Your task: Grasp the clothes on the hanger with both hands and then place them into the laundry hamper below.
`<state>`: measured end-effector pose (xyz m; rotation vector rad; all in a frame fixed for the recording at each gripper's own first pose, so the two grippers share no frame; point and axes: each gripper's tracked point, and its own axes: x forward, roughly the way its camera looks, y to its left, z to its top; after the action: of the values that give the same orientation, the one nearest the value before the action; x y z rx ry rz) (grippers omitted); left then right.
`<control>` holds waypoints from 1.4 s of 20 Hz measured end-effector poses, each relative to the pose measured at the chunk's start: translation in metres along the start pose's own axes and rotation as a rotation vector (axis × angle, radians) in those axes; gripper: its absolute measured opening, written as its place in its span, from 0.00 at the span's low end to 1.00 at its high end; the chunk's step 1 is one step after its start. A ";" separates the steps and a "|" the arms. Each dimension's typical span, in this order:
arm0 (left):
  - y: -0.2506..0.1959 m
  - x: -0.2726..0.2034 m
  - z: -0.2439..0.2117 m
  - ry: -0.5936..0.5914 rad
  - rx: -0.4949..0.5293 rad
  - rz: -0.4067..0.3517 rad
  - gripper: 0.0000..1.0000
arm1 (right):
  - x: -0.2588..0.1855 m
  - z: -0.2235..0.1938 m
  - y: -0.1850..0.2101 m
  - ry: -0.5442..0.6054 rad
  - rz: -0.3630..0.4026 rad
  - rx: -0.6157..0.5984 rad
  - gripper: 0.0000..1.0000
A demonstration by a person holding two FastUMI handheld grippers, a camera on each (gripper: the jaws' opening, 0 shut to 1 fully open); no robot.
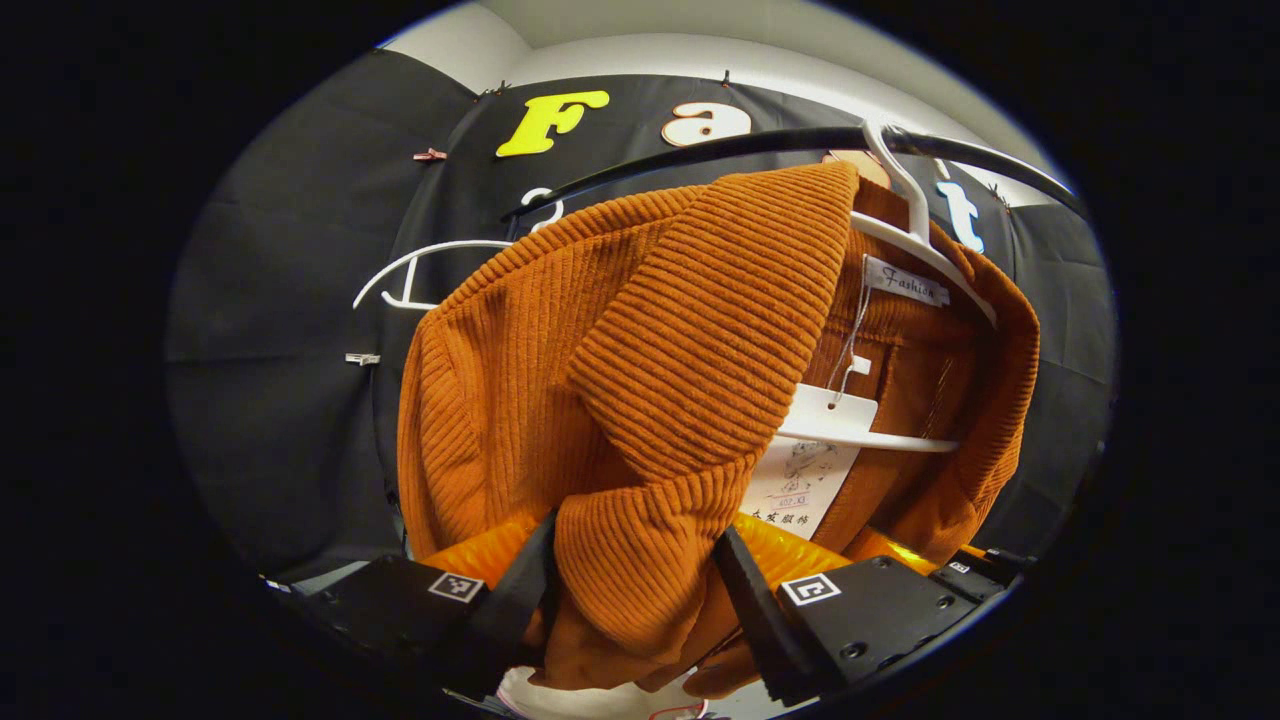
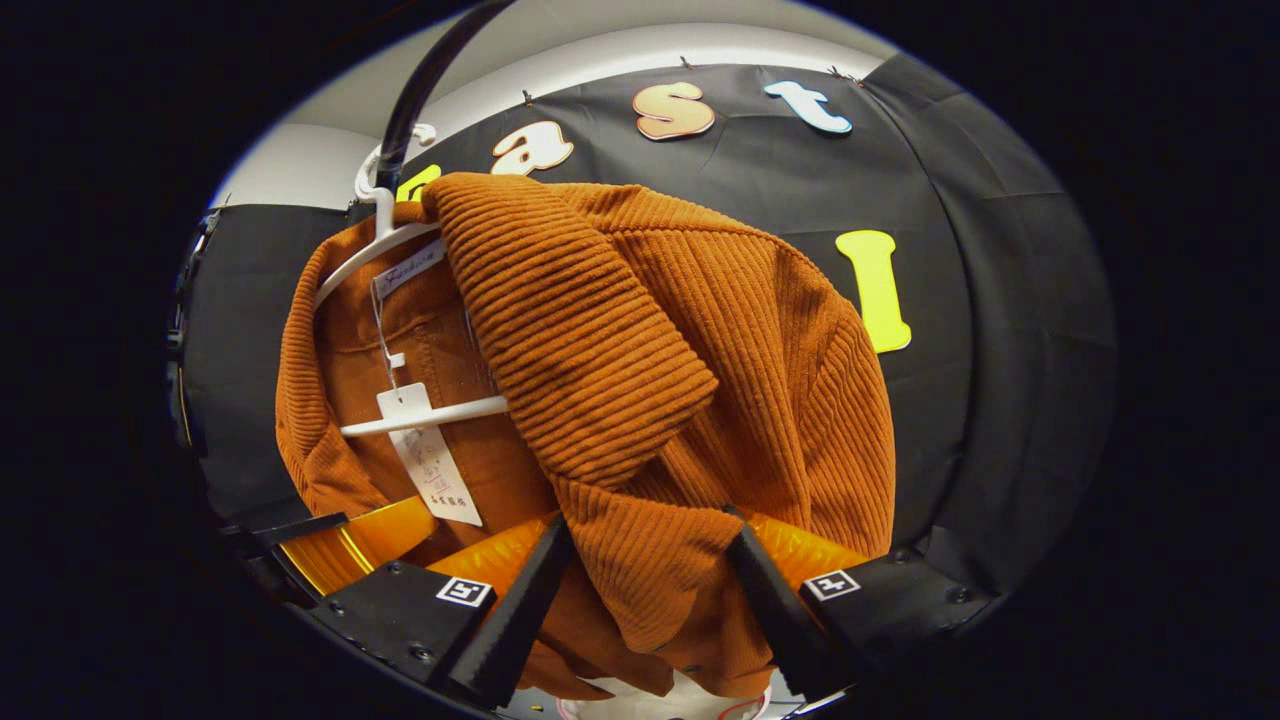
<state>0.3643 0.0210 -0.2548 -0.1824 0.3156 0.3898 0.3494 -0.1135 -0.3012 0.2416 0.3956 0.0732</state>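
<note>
We can't see the laundry hamper clearly: below the garment in both views there's just a pale sliver at the bottom edge, too cut off to identify. The orange corduroy jacket [image 1: 690, 400] hangs on a white hanger [image 1: 915, 245] hooked over a black rail [image 1: 760, 145]; most of the hanger is buried under the fabric, only hook, one shoulder arm and the crossbar show. A paper tag [image 1: 805, 480] dangles from the crossbar, partly covered by the collar flap. In the left gripper view, the left tongs [image 1: 640, 575] sit spread at the bottom, with a hanging fold of the jacket between the two fingers; the fabric touches both inner faces, but we cannot tell whether they are actually pinching it. Fingertips are cut off by the lower edge. Same picture in the right gripper view: jacket [image 2: 640, 380] on the hanger [image 2: 385, 235] to the left under the rail [image 2: 420, 90], tag [image 2: 435, 465] lower left, and the right tongs [image 2: 645, 575] spread around the lowest fold, fabric filling the gap, grip pressure unclear. A second white hanger [image 1: 425, 270] hangs bare, farther left on the rail.
</note>
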 end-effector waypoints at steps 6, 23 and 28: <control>0.020 0.004 0.004 -0.007 -0.023 0.023 0.11 | 0.008 0.011 -0.016 -0.005 0.060 -0.021 0.28; 0.090 -0.053 0.109 -0.232 -0.040 0.151 0.08 | -0.016 0.119 -0.105 -0.196 0.035 0.147 0.12; 0.090 -0.052 0.158 -0.354 0.022 0.124 0.09 | -0.020 0.146 -0.113 -0.229 0.046 0.168 0.12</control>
<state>0.3254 0.1217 -0.1000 -0.0692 -0.0184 0.5323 0.3908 -0.2575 -0.1909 0.4205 0.1680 0.0567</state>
